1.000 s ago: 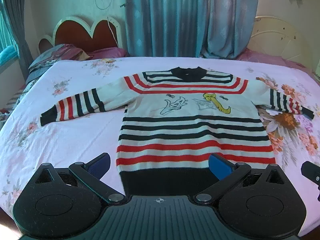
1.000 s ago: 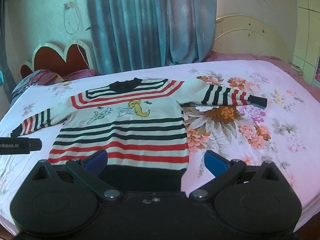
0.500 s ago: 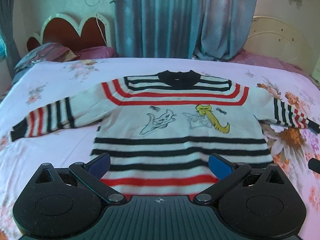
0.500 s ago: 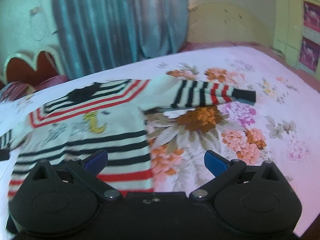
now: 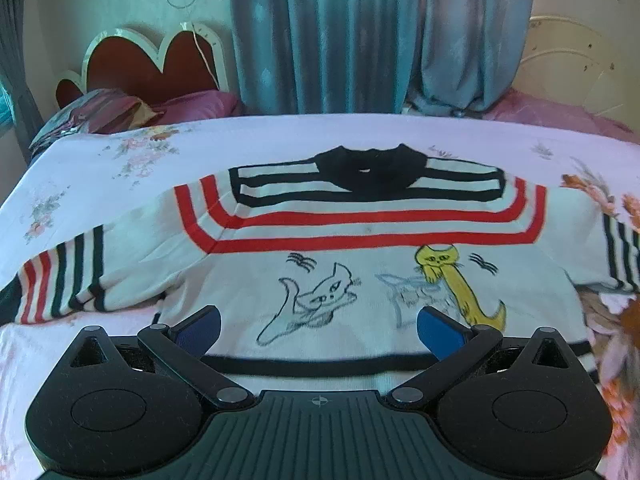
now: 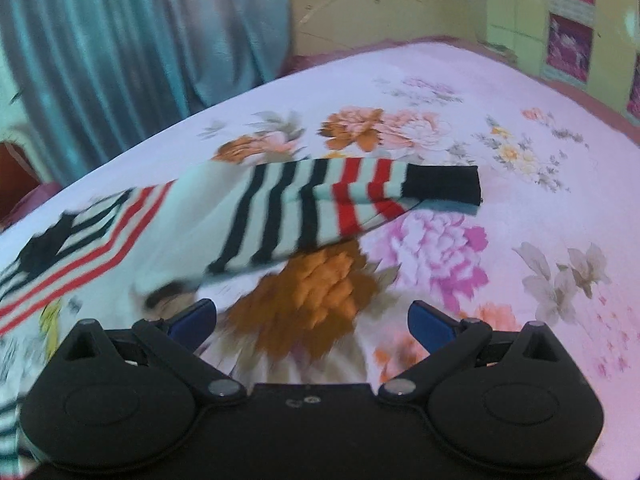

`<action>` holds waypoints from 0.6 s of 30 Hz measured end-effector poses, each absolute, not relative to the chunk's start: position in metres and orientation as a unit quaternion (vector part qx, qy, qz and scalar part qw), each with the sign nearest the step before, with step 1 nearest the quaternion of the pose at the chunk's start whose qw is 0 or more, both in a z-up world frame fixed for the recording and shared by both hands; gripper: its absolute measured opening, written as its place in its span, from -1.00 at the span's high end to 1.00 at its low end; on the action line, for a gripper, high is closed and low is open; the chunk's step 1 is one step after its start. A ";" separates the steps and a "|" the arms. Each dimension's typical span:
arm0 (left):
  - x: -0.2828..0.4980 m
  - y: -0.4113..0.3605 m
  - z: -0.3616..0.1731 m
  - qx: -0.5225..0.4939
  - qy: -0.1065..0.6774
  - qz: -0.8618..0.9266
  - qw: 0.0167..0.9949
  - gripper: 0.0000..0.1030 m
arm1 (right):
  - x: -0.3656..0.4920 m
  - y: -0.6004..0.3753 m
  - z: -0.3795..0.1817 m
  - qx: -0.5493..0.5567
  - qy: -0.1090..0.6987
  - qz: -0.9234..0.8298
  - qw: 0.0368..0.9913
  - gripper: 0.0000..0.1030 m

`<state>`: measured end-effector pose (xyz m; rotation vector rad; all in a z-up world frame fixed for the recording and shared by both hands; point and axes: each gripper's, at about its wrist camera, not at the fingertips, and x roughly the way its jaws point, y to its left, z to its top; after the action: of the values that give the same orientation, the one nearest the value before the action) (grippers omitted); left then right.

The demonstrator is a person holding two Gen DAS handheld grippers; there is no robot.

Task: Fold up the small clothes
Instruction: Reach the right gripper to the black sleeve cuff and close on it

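Note:
A small striped sweater [image 5: 360, 276] with cat drawings lies flat, front up, on the floral bedsheet [image 5: 120, 152], its black collar [image 5: 368, 168] toward the curtains. My left gripper [image 5: 318, 326] hovers open above the sweater's chest, nothing between its blue pads. The sweater's left sleeve [image 5: 64, 280] stretches out to the left edge. In the right wrist view the other sleeve [image 6: 328, 200] with its black cuff [image 6: 444, 184] lies across the flowers. My right gripper [image 6: 312, 320] is open just short of that sleeve, over the sheet.
A heart-shaped headboard [image 5: 148, 64] and pillows [image 5: 100, 112] stand at the back left. Blue curtains [image 5: 360, 32] hang behind the bed. A cream footboard [image 6: 380, 4] and a green wall [image 6: 580, 20] bound the right side.
Both grippers have moved forward over the bed. The left one went from the hem up to the chest. The right one swung right toward the sleeve. Both stayed open.

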<state>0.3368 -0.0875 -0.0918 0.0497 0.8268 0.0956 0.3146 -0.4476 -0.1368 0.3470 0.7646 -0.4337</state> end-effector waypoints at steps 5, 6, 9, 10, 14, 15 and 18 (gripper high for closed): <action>0.368 -0.092 -0.104 0.018 0.407 0.056 0.912 -1.00 | 0.345 -0.486 -0.155 0.212 0.377 -0.229 0.872 -0.64; 0.373 -0.093 -0.107 0.019 0.408 0.060 0.911 -1.00 | 0.350 -0.494 -0.160 0.224 0.378 -0.230 0.869 -0.57; 0.388 -0.094 -0.115 0.024 0.414 0.071 0.907 -1.00 | 0.363 -0.510 -0.169 0.246 0.379 -0.240 0.859 -0.51; 0.393 -0.094 -0.118 0.025 0.418 0.075 0.905 -1.00 | 0.367 -0.515 -0.172 0.251 0.378 -0.243 0.857 -0.51; 0.408 -0.093 -0.127 0.028 0.423 0.085 0.902 -1.00 | 0.379 -0.527 -0.179 0.265 0.367 -0.251 0.856 -0.50; 0.411 -0.093 -0.129 0.027 0.423 0.085 0.902 -1.00 | 0.382 -0.530 -0.179 0.267 0.362 -0.252 0.857 -0.49; 0.420 -0.091 -0.134 0.018 0.430 0.073 0.899 -1.00 | 0.389 -0.538 -0.179 0.277 0.350 -0.259 0.857 -0.26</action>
<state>0.4197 -0.0915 -0.1337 0.0378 0.8908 0.1517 0.3894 -0.5381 -0.1794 0.5824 0.7352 -0.5434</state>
